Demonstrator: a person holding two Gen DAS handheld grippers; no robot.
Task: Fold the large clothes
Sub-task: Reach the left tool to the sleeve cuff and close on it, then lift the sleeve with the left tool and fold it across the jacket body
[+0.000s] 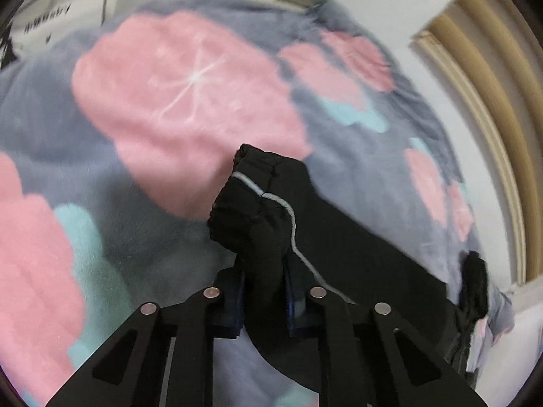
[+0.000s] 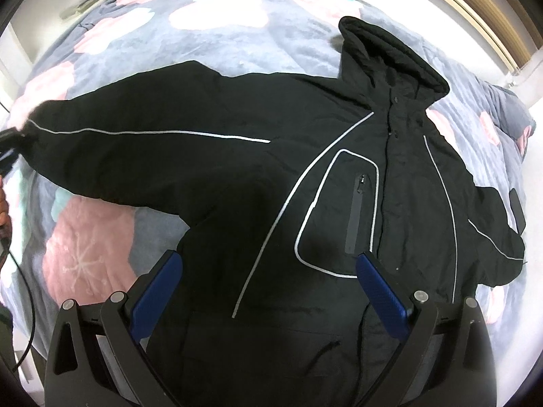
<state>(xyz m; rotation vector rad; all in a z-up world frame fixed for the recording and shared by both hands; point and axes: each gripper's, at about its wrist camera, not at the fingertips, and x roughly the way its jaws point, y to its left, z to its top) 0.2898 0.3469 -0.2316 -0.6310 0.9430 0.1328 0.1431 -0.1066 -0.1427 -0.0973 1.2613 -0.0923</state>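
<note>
A black hooded jacket [image 2: 237, 176] with thin grey piping lies front-up on a bed, hood toward the far right. Its left sleeve stretches out to the left. My left gripper [image 1: 264, 264] is shut on that sleeve's cuff [image 1: 251, 203] and holds it above the blanket; it shows at the left edge of the right wrist view [image 2: 13, 142]. My right gripper [image 2: 268, 261] is open and empty, hovering over the jacket's lower front. The other sleeve [image 2: 499, 234] lies bent at the right.
A grey fleece blanket [image 2: 210, 34] with pink and mint flowers covers the bed. A wooden frame [image 1: 488, 108] stands on the right against a white wall. A dark cable [image 2: 20, 288] hangs at the left edge.
</note>
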